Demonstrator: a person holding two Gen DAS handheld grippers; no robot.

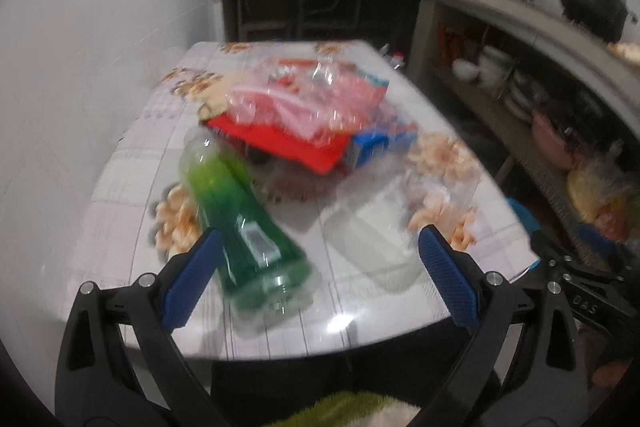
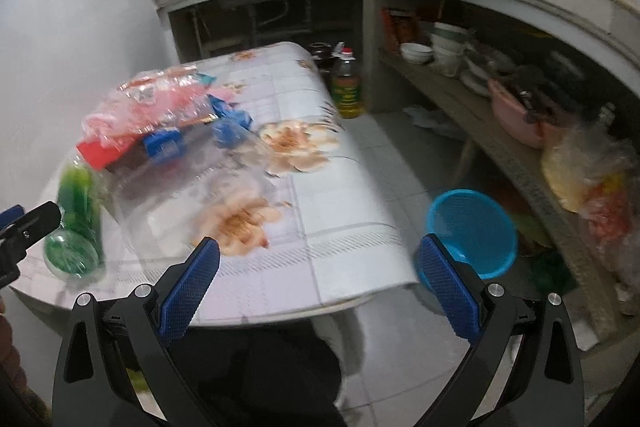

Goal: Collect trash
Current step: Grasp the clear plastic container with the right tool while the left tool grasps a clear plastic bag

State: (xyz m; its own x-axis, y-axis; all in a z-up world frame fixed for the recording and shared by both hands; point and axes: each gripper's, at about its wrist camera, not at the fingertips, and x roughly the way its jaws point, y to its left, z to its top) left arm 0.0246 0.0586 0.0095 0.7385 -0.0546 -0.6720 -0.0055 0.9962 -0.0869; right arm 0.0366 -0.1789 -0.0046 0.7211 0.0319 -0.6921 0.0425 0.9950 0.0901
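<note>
A green plastic bottle (image 1: 244, 223) lies on the flowered table (image 1: 132, 167), its base toward me; it also shows in the right wrist view (image 2: 78, 215). A clear empty bottle (image 1: 384, 227) lies to its right, also in the right wrist view (image 2: 180, 187). Behind them is a pile of crumpled clear plastic (image 1: 308, 99), red wrappers (image 1: 288, 143) and blue wrappers (image 1: 380, 145). My left gripper (image 1: 318, 251) is open just above the table's near edge, the green bottle by its left finger. My right gripper (image 2: 320, 259) is open and empty over the table's front right corner.
A blue basket (image 2: 472, 231) stands on the floor right of the table. An oil bottle (image 2: 346, 87) stands on the floor behind the table. Shelves with bowls (image 2: 440, 47) and pots run along the right. A white wall (image 1: 80, 47) borders the table's left side.
</note>
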